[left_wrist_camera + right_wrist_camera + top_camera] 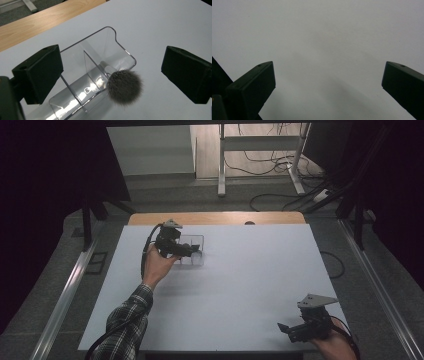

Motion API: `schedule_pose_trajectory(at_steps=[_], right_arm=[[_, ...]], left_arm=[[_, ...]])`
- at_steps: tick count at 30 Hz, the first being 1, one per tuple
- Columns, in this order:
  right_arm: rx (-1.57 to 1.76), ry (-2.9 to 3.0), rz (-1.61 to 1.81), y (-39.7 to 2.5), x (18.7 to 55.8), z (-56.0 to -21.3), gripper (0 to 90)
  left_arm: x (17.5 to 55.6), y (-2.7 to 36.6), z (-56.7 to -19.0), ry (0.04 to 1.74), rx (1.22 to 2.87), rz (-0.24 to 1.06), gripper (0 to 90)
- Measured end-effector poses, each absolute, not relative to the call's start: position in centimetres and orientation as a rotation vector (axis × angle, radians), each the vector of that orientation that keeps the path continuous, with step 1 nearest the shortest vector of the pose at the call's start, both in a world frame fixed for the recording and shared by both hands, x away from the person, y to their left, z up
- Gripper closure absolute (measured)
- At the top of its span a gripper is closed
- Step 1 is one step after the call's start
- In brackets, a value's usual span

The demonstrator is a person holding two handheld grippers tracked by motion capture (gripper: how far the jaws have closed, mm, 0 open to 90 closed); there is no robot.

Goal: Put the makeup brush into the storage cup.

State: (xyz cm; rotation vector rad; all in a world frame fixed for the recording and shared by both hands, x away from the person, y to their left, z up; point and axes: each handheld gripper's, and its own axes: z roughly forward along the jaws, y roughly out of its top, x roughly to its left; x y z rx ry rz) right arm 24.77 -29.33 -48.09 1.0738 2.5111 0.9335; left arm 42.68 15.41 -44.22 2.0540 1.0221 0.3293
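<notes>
left tongs (112,75) spread above brush (125,86).

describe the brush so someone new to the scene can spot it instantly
On the white table, find the clear acrylic organizer toward the far edge, under the left gripper. The makeup brush lies in it, head poking over the rim: a fluffy grey dome, the only soft, opaque thing there.

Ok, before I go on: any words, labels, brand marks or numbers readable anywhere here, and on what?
None can be read.
Clear organizer: plain, no label or print.
Brush: grey bristles, no marking visible.
Left gripper and right gripper: black jaws, bare.
White table: no print.
Grey plate on the right gripper: too small to tell.
</notes>
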Motion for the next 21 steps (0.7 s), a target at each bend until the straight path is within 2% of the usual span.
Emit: schedule_pose_trajectory(at_steps=[21], right_arm=[[1.114,2.473,0.971,-29.3,24.7,-48.0,0.0]], left_arm=[[40.8,15.3,-43.4,0.974,2.096,0.408,0.8]])
